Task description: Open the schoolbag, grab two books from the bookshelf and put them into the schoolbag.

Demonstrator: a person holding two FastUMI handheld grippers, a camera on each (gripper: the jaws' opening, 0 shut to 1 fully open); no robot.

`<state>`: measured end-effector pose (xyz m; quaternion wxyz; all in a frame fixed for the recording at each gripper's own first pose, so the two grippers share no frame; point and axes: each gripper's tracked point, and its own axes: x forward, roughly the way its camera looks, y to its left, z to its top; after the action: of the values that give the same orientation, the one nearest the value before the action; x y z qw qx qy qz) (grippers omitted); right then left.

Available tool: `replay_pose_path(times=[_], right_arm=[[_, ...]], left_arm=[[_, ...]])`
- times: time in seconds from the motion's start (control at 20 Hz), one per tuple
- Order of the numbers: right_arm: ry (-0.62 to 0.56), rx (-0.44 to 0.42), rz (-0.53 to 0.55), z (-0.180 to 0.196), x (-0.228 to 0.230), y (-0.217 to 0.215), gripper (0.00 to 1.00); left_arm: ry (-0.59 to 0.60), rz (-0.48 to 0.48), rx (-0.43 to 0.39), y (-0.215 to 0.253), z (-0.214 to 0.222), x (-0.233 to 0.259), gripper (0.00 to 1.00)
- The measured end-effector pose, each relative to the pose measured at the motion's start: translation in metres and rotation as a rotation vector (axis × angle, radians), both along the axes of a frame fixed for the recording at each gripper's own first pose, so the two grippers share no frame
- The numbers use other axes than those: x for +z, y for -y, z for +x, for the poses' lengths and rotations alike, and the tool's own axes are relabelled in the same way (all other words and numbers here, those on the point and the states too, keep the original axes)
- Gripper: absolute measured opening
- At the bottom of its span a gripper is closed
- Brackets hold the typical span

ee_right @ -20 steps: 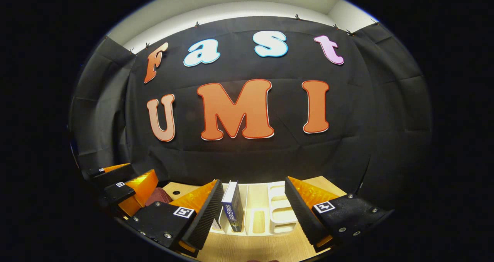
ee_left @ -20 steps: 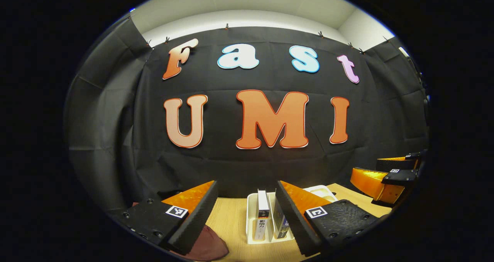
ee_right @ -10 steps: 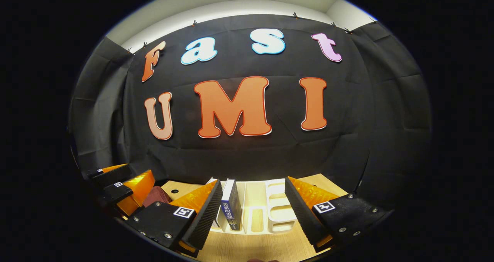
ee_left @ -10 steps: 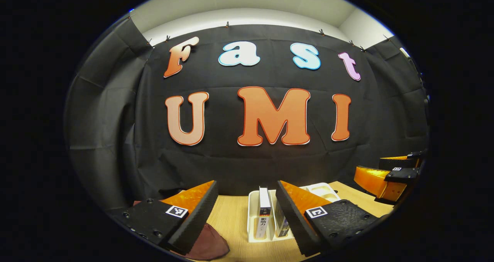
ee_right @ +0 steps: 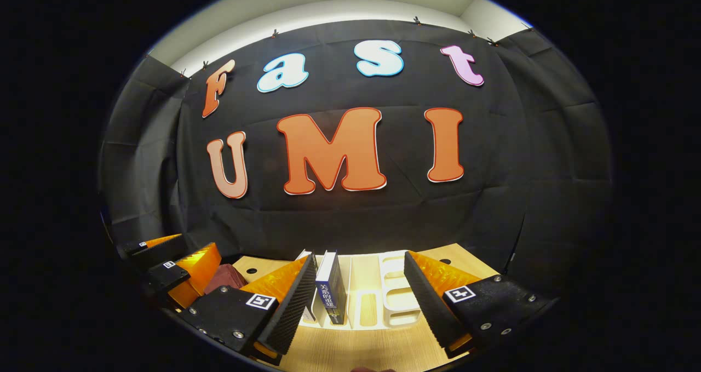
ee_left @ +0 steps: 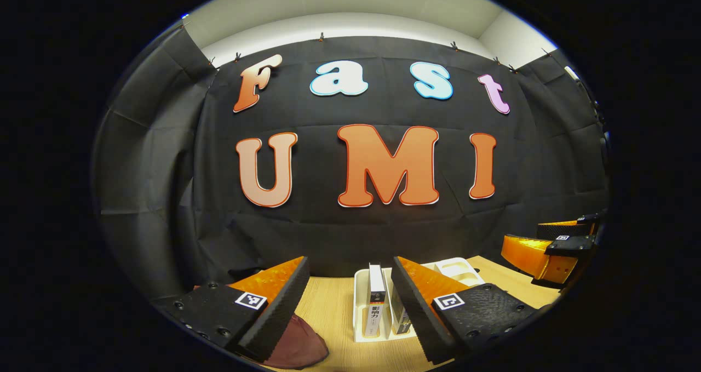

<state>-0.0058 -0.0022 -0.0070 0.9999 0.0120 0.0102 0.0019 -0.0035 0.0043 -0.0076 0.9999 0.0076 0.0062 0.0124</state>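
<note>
With the left gripper (ee_left: pixel 345 301) and right gripper (ee_right: pixel 358 298) both spread wide and empty, we face two stiff, upright books (ee_left: pixel 375 301) in a white bookshelf (ee_left: pixel 358 306) on the table, best pinched across their spines, the soft maroon schoolbag (ee_left: pixel 298 347) nearby.

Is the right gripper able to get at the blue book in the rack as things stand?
Probably yes: the right gripper is open, the blue book stands upright in the rack ahead between its fingers, nothing between.
</note>
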Motion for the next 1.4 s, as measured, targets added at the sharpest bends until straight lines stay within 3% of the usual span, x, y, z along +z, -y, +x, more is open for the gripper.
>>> replay_pose_path(times=[1.1,1.4], right_arm=[[-0.015,0.005,-0.051,-0.014,-0.008,0.000,0.96],[-0.019,0.005,-0.051,-0.012,-0.010,0.000,0.96]], left_arm=[[-0.015,-0.020,0.019,-0.009,-0.033,-0.010,0.95],[-0.008,0.021,-0.003,-0.009,-0.032,-0.015,0.94]])
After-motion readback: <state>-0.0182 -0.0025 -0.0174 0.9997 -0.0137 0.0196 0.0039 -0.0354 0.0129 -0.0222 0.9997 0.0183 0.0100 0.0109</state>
